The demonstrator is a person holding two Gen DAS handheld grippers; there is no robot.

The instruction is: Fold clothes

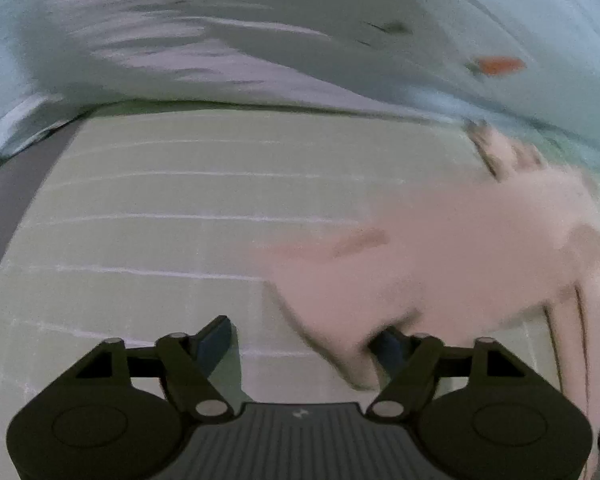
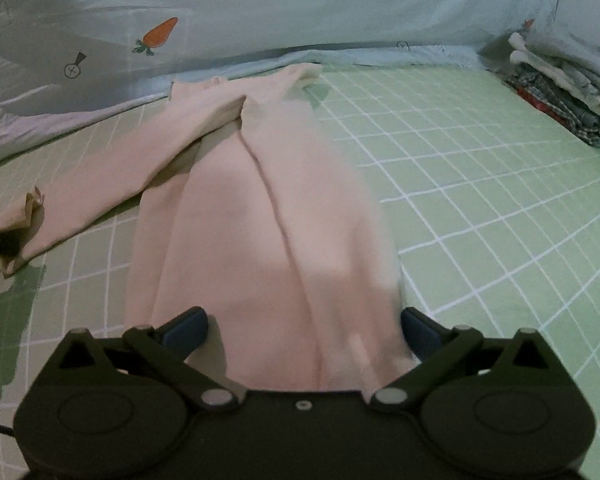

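Pink garment (image 2: 260, 208) on the green sheet (image 2: 480, 200); both grippers (image 2: 304, 326) spread (left (image 1: 304, 340) blurred). Loose cloth may slip, spoiling the fold.

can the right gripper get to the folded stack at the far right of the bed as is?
Probably not yet: the right gripper stands open with the pink garment between its fingers. The green sheet toward the folded stack looks bare.

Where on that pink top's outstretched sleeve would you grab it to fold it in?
Probably at the cuff, the free end of the sleeve. It lies flat on the green checked sheet, angled away to the left, so fingers coming from the left can pinch its edge and swing it over the body.
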